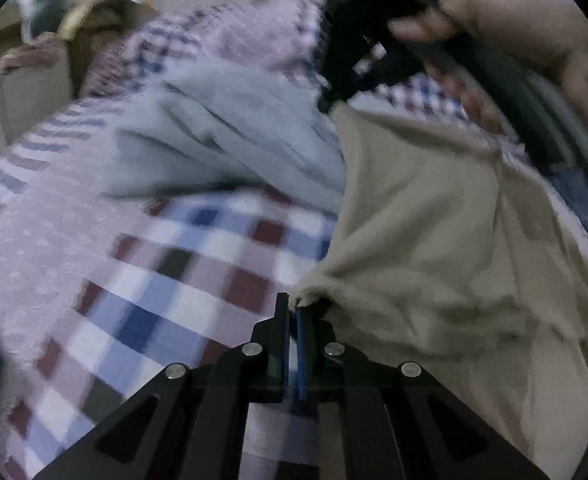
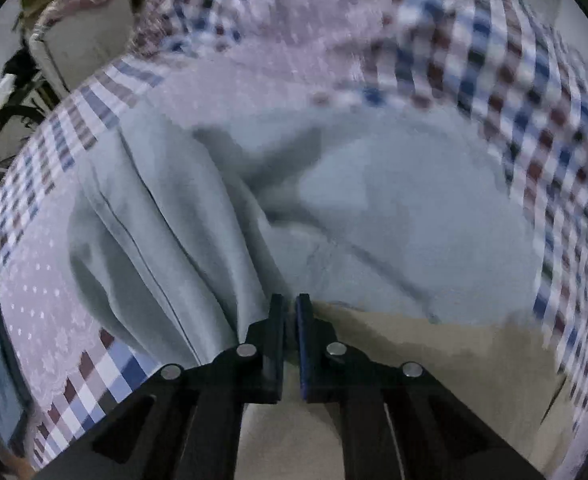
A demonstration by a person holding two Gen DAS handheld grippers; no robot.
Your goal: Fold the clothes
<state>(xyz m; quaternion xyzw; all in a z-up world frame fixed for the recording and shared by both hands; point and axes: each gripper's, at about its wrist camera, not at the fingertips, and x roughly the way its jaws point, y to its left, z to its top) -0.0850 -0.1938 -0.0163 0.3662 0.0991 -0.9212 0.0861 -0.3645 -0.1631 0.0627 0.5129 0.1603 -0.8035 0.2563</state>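
The left gripper (image 1: pixel 296 308) pinched the beige cloth's (image 1: pixel 426 216) corner; the right gripper (image 2: pixel 290 312) was clamped on it too, above the checkered bedspread (image 1: pixel 181 280).

Obstacles and free room, bed surface.

Checked bedspread (image 1: pixel 197 256): bare stretch from 7 to 10 o'clock of the left gripper (image 1: pixel 294 308) in the left wrist view; open passage.

Pale blue garment (image 1: pixel 229 140): rumpled heap at 11 to 12 o'clock, raised folds blocking the way forward.

Beige cloth (image 1: pixel 434 232): hangs from 12 to 4 o'clock, closing off that side.

Right gripper (image 1: pixel 358 56) and hand (image 1: pixel 534 48): at 1 o'clock, above the beige cloth.

Right wrist view: pale blue garment fills 10 to 2 o'clock; bare checked bedspread at 8 o'clock.
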